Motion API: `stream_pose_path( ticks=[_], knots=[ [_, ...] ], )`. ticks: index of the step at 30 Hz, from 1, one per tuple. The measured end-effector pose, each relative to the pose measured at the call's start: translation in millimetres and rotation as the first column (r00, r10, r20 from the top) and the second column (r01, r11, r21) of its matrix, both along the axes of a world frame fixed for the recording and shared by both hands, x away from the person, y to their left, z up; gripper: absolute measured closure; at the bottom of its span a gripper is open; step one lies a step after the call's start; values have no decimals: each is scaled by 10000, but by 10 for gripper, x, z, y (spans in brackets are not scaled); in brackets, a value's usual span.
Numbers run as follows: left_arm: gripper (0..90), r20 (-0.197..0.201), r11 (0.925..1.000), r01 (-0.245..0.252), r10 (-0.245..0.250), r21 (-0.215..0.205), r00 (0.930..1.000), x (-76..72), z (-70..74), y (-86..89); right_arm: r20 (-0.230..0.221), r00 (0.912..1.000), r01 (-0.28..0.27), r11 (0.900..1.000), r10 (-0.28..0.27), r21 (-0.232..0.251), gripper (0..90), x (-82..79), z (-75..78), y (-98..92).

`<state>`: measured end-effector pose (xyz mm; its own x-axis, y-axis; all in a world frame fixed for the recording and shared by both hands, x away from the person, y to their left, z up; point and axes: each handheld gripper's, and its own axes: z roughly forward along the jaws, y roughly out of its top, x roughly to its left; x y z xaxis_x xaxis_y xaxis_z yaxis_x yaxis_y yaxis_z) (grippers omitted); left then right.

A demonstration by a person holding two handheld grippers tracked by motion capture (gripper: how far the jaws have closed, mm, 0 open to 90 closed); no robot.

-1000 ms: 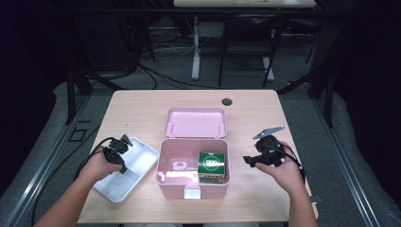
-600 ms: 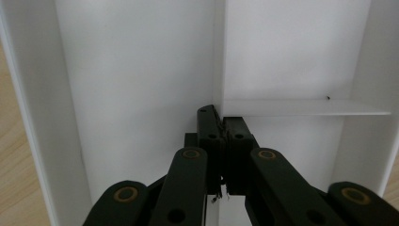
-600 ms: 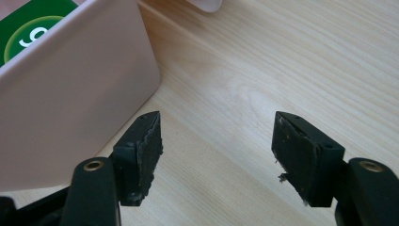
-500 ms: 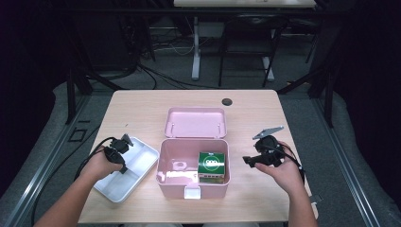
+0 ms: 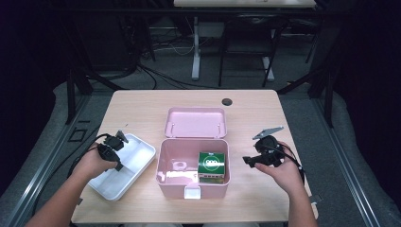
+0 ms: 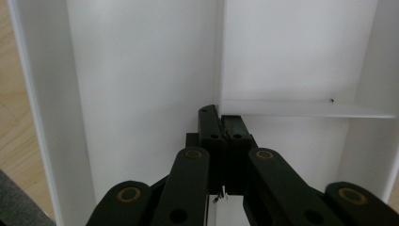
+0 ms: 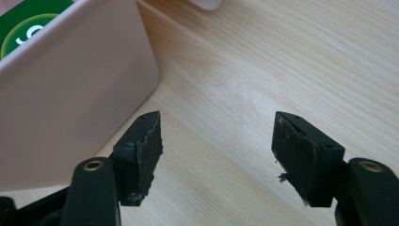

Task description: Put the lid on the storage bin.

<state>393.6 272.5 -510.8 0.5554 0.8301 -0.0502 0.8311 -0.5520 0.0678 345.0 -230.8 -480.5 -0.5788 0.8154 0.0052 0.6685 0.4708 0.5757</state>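
White tray (image 5: pixel 137 158) divider apparently pinched by the left gripper (image 6: pixel 220 123).

a pale wooden surface (image 5: pixel 142 106) carries a pink box (image 5: pixel 193 182) standing open near the front edge; a white tray (image 5: pixel 137 158) lies just left of the box; a small dark round thing (image 5: pixel 227 101) sits well behind the box, near the far edge
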Motion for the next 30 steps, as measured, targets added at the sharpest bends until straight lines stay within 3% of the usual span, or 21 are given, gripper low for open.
stream_pose_path(
  ticks=[13,21,26,29,30],
  knots=[
    [893,333,9993,375,-375,-1,9987,-68,330,-41,31,10000,-31,10000,30,56,334,3,-10,7],
    [893,700,9971,751,-740,-136,9948,-125,657,-113,8,10000,-30,10000,30,60,334,-1,-13,14],
    [893,975,9941,1081,-1071,-50,9895,-159,867,-143,39,10000,-27,10000,26,72,334,1,-11,7],
    [892,1026,9921,1254,-1252,45,9868,-170,921,-153,44,10000,-8,10000,8,46,333,3,-13,6],
    [892,1125,9891,1464,-1474,173,9826,-184,981,-165,34,10000,-3,10000,3,33,334,4,-15,6]
  ],
)
